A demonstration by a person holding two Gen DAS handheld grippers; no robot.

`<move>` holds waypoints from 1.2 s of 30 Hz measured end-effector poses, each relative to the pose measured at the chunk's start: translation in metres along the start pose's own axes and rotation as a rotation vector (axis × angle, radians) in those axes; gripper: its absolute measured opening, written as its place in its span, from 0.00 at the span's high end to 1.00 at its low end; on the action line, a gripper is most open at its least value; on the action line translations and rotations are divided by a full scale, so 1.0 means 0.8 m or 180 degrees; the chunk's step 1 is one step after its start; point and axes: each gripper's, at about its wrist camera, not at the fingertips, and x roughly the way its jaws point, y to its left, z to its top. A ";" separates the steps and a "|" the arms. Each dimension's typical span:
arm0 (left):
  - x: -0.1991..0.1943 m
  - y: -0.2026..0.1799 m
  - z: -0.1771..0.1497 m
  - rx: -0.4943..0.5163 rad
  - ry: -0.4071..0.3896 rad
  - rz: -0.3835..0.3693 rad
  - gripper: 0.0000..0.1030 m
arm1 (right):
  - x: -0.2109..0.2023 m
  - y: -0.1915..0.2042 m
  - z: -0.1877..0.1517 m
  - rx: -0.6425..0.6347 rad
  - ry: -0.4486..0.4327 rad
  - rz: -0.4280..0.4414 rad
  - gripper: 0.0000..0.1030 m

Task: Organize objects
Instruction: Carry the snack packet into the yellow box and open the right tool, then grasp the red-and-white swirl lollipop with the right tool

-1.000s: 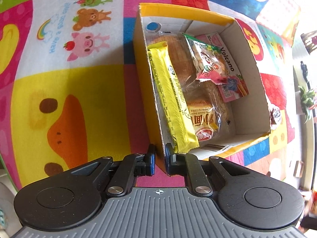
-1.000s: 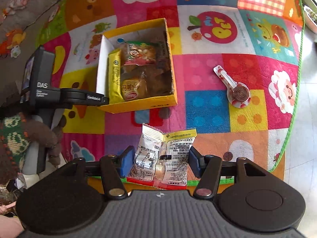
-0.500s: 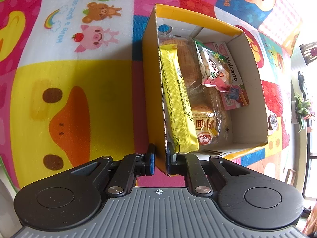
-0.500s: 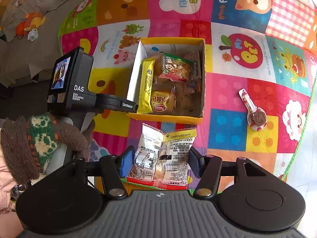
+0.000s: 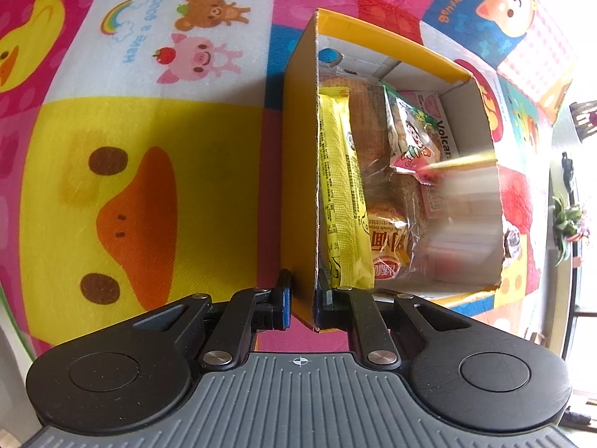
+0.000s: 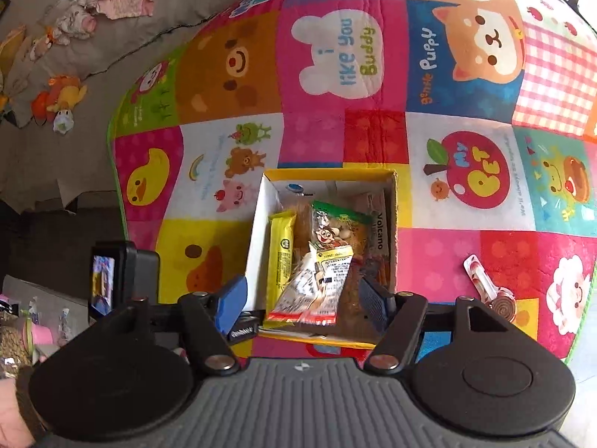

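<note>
Snack packet (image 6: 317,283), white-and-yellow with red edge, tilts over box (image 6: 391,224).

A: What colours is the box (image 6: 391,201) showing?
B: Yellow outside, white inside. A long yellow packet (image 6: 281,257) is lying in it beside a packet with a green top and a cartoon face (image 6: 337,229).
A: And the mat (image 6: 324,56)?
B: It's showing patchwork squares: pink, red, blue, orange, with a yellow duck (image 5: 123,194), a brown bear and a pink pig.
A: The fingers (image 6: 231,300)?
B: Black arms carrying blue pads.
</note>
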 end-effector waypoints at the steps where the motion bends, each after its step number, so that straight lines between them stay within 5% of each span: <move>1: 0.001 0.000 0.001 -0.0022 -0.0004 0.0007 0.86 | 0.002 -0.008 -0.007 -0.0008 0.0030 -0.0033 0.34; 11: 0.014 -0.015 0.008 -0.0146 0.0038 0.0261 0.88 | 0.027 -0.162 -0.098 0.0226 0.0467 -0.0575 0.33; 17: 0.023 -0.021 0.009 -0.0293 0.0054 0.0467 0.89 | 0.041 -0.242 -0.090 0.0182 0.0503 -0.0590 0.33; 25: 0.033 -0.036 0.005 -0.0439 0.0008 0.0744 0.90 | 0.113 -0.265 -0.052 -0.0632 0.0544 -0.0515 0.33; 27: 0.035 -0.040 0.004 -0.0475 -0.0007 0.0779 0.90 | 0.133 -0.267 -0.046 -0.0673 0.0599 -0.0440 0.33; 30: 0.036 -0.041 0.002 -0.0529 -0.0033 0.0823 0.90 | 0.159 -0.269 -0.040 -0.0673 0.0700 -0.0344 0.51; 36: 0.037 -0.044 0.000 -0.0637 -0.0064 0.0905 0.90 | 0.162 -0.274 -0.044 -0.0497 0.0766 -0.0161 0.54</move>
